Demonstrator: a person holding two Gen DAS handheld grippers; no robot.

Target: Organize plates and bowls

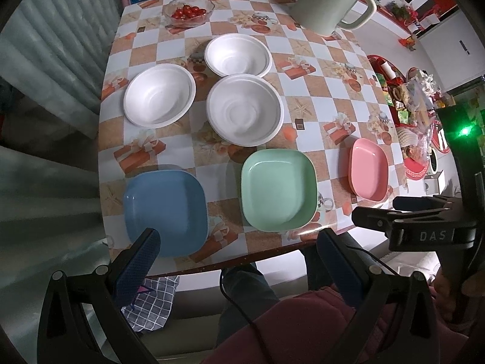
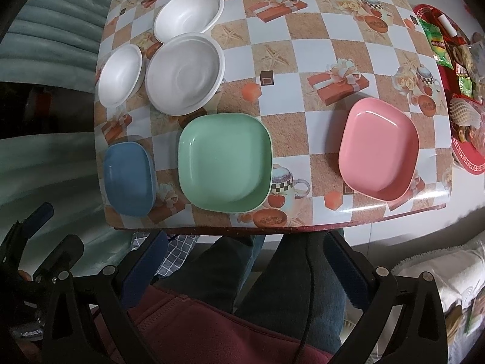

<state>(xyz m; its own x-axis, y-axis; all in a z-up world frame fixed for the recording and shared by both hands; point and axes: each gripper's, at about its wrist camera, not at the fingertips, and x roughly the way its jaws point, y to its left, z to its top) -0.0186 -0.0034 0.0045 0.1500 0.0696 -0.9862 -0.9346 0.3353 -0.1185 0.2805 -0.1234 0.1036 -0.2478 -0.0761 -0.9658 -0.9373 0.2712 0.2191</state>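
Observation:
Three square plates lie in a row along the near edge of the table: a blue plate (image 1: 165,212) (image 2: 128,177), a green plate (image 1: 279,189) (image 2: 224,162) and a pink plate (image 1: 368,170) (image 2: 379,148). Three white bowls stand behind them: a left bowl (image 1: 159,94) (image 2: 119,74), a middle bowl (image 1: 245,109) (image 2: 185,74) and a far bowl (image 1: 238,54) (image 2: 188,12). My left gripper (image 1: 239,248) is open and empty, held before the table edge, its left finger over the blue plate's near rim. My right gripper (image 2: 245,248) is open and empty, below the table edge.
The table (image 1: 303,69) has a checkered cloth. A glass bowl of cherry tomatoes (image 1: 188,10) stands at the far left, a pale green kettle (image 1: 330,0) at the far right. A red tray of snacks (image 2: 454,69) lies right of the pink plate. The person's legs are below.

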